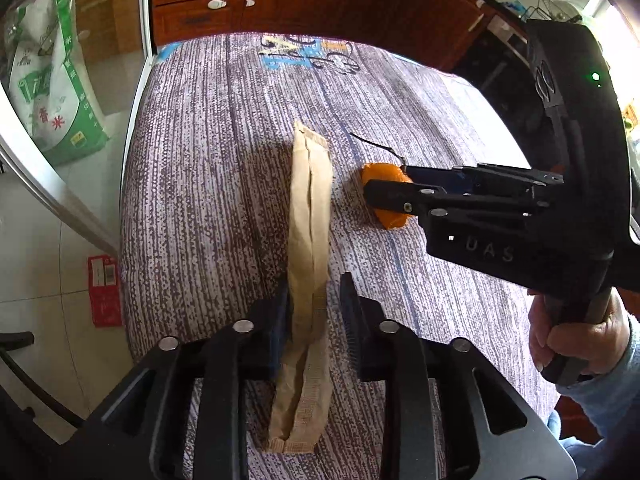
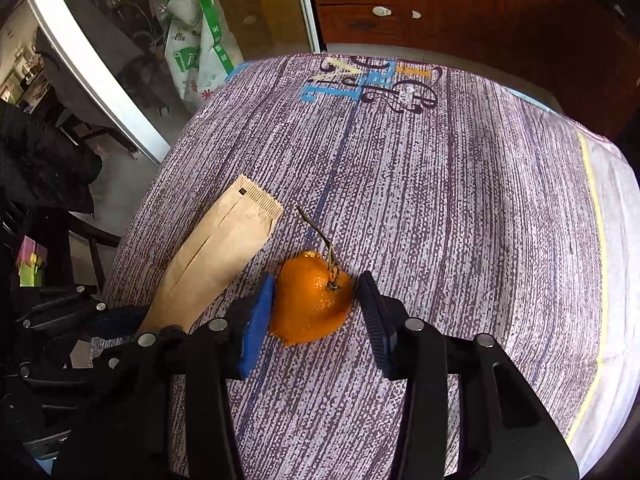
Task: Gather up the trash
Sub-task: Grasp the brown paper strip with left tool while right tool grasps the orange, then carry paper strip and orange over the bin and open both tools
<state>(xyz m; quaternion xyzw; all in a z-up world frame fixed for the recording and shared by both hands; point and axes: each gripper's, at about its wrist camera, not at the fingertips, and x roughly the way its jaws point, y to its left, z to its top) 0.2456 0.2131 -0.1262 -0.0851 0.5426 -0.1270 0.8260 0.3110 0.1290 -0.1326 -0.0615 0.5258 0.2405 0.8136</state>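
A long brown paper wrapper (image 1: pixel 310 216) lies on the table; it also shows in the right wrist view (image 2: pixel 218 264). My left gripper (image 1: pixel 314 296) is open with its near part between the jaws; the left finger touches the paper. An orange peel (image 2: pixel 310 304) with a dark stem lies right of the wrapper. My right gripper (image 2: pixel 316 292) is open around the peel, the blue left pad (image 2: pixel 256 324) against it, the right pad apart. In the left wrist view the peel (image 1: pixel 384 174) is partly hidden by the right gripper (image 1: pixel 384 186).
The table wears a purple-grey striped cloth (image 2: pixel 460 184) with a printed logo at the far end. A green-white rice sack (image 1: pixel 52 80) stands on the floor at left. A red packet (image 1: pixel 105 292) lies on the floor. Wooden cabinets (image 2: pixel 440 4) stand behind.
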